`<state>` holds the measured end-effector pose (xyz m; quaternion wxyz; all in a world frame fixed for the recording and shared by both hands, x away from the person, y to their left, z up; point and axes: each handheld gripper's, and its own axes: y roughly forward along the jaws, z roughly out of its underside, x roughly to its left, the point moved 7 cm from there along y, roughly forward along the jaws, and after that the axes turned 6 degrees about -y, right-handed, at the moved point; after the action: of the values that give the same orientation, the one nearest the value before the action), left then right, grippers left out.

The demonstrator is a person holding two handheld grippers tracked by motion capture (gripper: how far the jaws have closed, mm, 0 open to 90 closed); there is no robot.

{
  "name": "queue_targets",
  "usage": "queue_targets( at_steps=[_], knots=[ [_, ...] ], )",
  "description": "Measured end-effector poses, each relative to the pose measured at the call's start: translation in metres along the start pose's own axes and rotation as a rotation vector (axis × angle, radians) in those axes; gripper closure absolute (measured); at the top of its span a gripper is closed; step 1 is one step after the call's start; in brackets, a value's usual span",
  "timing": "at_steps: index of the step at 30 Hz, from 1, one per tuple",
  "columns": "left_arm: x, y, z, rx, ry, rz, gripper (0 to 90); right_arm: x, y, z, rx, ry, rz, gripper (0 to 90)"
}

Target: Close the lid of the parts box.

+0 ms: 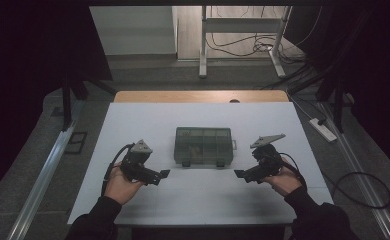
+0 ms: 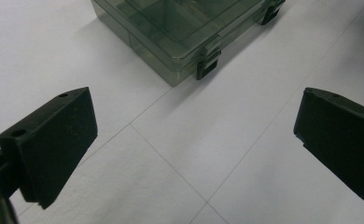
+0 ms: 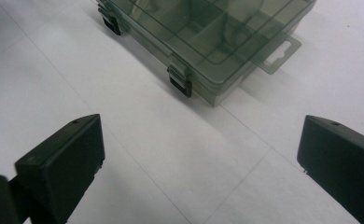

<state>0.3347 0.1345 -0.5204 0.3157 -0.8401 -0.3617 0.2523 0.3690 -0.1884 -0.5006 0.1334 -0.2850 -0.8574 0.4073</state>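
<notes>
Organizer box: we see a smoky, see-through compartment box (image 1: pixel 203 146) lying flat and closed near the middle of the white table (image 1: pixel 148 120), its two black latches facing us, which suits an approach from our side.
Latches: the left latch (image 2: pixel 208 65) and the right latch (image 3: pixel 180 83) both look snapped down; we judge opening them is the work in hand.
Hang tab: a clear tab (image 3: pixel 278 53) sticks out of the box's right end, flat on the table.
Left tool (image 1: pixel 159 176): held off the box's near left corner, aimed inward, jaws spread wide with nothing between them.
Right tool (image 1: pixel 242 175): mirrored at the near right corner, jaws likewise spread and empty.
Why so: we judge the two tools flank the front so each can take the latch on its own side.
Contents: dividers show through the lid; what lies in the compartments we cannot tell.
</notes>
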Motion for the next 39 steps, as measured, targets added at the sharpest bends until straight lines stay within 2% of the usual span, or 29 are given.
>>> queue_targets(
  at_steps=[13,39],
  knots=[
    [0.001,-0.009,0.010,0.001,-0.013,-0.008,0.0,-0.004,-0.012,0.019,-0.018,0.046,0.009,0.0],
    [0.002,-0.032,0.030,-0.016,-0.034,-0.041,0.0,-0.008,-0.037,0.054,-0.024,0.079,0.062,0.0]
  ],
)
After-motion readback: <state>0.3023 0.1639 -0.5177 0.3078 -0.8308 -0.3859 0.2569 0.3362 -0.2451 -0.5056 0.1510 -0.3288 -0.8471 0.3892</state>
